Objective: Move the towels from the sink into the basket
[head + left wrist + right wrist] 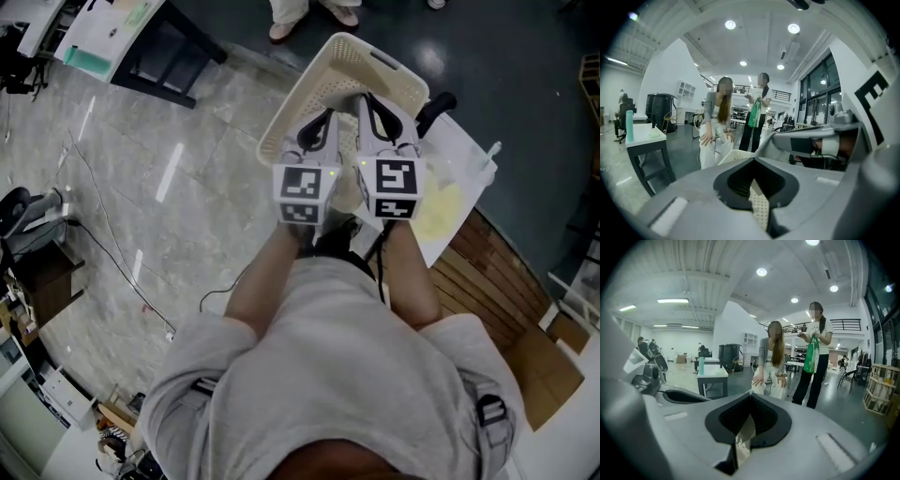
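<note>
Apparently between loads: left gripper and right gripper hung side by side over the basket, both jaws closed on nothing, no towel in view.

The left gripper lies just left of the right gripper, both over the basket.

Your left gripper and right gripper cover most of the basket, so its inside is hidden. Past the basket's far rim, a person's feet are cut off by the top edge. Right of the basket, a pale yellow patch on the white bench is too vague to name. The sliver between the right gripper's closed jaws is too thin to tell.
</note>
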### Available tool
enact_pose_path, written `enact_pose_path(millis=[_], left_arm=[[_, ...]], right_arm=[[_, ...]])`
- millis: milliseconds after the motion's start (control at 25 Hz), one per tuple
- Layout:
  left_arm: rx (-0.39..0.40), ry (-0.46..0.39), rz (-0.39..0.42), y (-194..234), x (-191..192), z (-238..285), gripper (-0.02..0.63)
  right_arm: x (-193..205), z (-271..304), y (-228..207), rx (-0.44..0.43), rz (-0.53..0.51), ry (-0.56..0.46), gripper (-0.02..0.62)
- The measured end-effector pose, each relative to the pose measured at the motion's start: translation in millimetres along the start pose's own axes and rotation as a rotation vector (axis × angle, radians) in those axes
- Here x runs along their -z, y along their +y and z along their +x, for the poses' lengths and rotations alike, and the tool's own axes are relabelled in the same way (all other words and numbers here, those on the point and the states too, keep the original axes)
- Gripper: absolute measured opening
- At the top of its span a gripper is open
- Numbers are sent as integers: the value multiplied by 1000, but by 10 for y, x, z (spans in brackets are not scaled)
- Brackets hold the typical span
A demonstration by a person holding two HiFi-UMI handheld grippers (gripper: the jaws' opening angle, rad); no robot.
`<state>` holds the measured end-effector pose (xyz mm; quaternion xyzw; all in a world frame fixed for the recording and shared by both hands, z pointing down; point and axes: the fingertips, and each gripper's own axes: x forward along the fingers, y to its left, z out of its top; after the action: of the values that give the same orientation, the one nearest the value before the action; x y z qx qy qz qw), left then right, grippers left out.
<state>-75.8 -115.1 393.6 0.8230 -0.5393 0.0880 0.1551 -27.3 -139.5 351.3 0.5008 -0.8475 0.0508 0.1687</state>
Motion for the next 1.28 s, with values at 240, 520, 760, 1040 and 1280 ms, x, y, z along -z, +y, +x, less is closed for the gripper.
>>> enact_pose_path(millis=[240, 520, 760, 1040, 1280], left_arm=[[27, 34, -13, 55, 96, 211, 16], [54, 86, -27, 223, 207, 486, 16], [93, 124, -27, 256, 313, 730, 17], [116, 163, -35, 314, 420, 894, 17], [134, 191, -40, 329, 502, 969, 17]], right_arm=[[170, 208, -71, 13, 21, 45, 9], [363, 485, -173, 45, 50, 101, 9], [566, 711, -287, 72, 70, 150, 9], [740, 865, -372, 93, 91, 193, 9], [981, 1019, -372, 89, 112, 252, 9]])
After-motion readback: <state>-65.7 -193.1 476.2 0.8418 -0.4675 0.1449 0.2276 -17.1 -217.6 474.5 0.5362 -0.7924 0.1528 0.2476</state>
